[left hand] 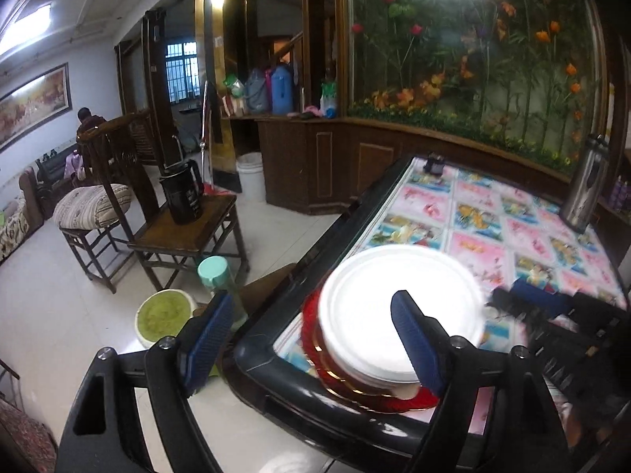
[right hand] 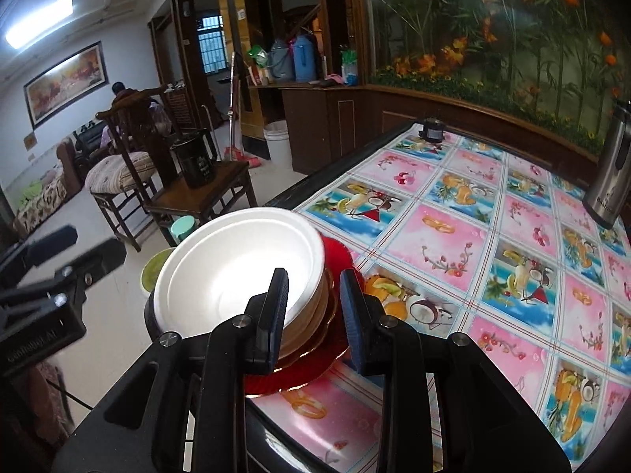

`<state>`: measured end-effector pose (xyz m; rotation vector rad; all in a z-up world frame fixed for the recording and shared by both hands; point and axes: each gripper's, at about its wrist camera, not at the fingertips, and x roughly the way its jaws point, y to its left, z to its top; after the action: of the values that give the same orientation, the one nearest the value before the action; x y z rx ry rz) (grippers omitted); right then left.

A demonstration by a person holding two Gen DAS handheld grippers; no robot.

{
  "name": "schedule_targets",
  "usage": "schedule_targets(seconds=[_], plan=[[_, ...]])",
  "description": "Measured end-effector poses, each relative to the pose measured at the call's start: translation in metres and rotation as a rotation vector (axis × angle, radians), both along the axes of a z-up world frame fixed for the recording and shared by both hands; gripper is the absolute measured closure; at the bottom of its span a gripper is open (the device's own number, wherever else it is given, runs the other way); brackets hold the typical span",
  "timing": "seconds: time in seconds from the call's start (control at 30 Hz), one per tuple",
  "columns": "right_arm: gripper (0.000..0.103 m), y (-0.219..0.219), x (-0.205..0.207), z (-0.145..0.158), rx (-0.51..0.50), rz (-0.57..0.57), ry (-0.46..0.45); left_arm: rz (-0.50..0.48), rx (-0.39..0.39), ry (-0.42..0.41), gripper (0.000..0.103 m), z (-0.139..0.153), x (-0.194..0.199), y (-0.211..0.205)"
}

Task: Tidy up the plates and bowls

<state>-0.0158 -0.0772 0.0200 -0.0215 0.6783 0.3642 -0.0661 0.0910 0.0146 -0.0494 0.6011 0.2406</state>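
Observation:
A white bowl (left hand: 366,315) (right hand: 236,272) tops a stack of tan bowls (right hand: 311,315). The stack rests on a red plate with a gold rim (left hand: 410,400) (right hand: 335,254) at the near left corner of the table (left hand: 323,244) (right hand: 453,220). My left gripper (left hand: 313,339) is open wide, with one finger (left hand: 418,343) above the white bowl and the other finger (left hand: 209,335) out past the table's edge. My right gripper (right hand: 315,309) stands open just above the stack's right rim, its pads pressing on nothing. Each gripper shows blurred at the edge of the other's view.
A steel thermos (left hand: 583,185) (right hand: 609,173) stands at the table's far right. A small black object (right hand: 432,130) sits at the far edge. Left of the table are a wooden chair with a black jug (left hand: 183,197), a teal-lidded bottle (left hand: 215,272) and a green-topped stool (left hand: 165,315).

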Motion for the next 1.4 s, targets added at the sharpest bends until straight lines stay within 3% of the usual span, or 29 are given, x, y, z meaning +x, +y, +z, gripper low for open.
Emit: schedule_targets(seconds=[0.23, 0.3, 0.47, 1.4], plan=[[0.076, -0.002, -0.012, -0.007, 0.013, 0.025, -0.003, 0.054, 0.038, -0.088, 0.012, 0.011, -0.019, -0.009], [0.076, -0.003, -0.012, -0.008, 0.013, 0.026, -0.001, 0.063, 0.05, -0.113, 0.0, 0.012, -0.023, -0.012], [0.076, 0.0, -0.012, -0.011, 0.006, 0.035, 0.003, 0.048, 0.063, -0.142, 0.0, 0.015, -0.027, -0.018], [0.076, 0.01, -0.014, -0.014, -0.001, 0.032, 0.001, 0.055, -0.061, -0.066, 0.0, 0.003, -0.018, -0.016]])
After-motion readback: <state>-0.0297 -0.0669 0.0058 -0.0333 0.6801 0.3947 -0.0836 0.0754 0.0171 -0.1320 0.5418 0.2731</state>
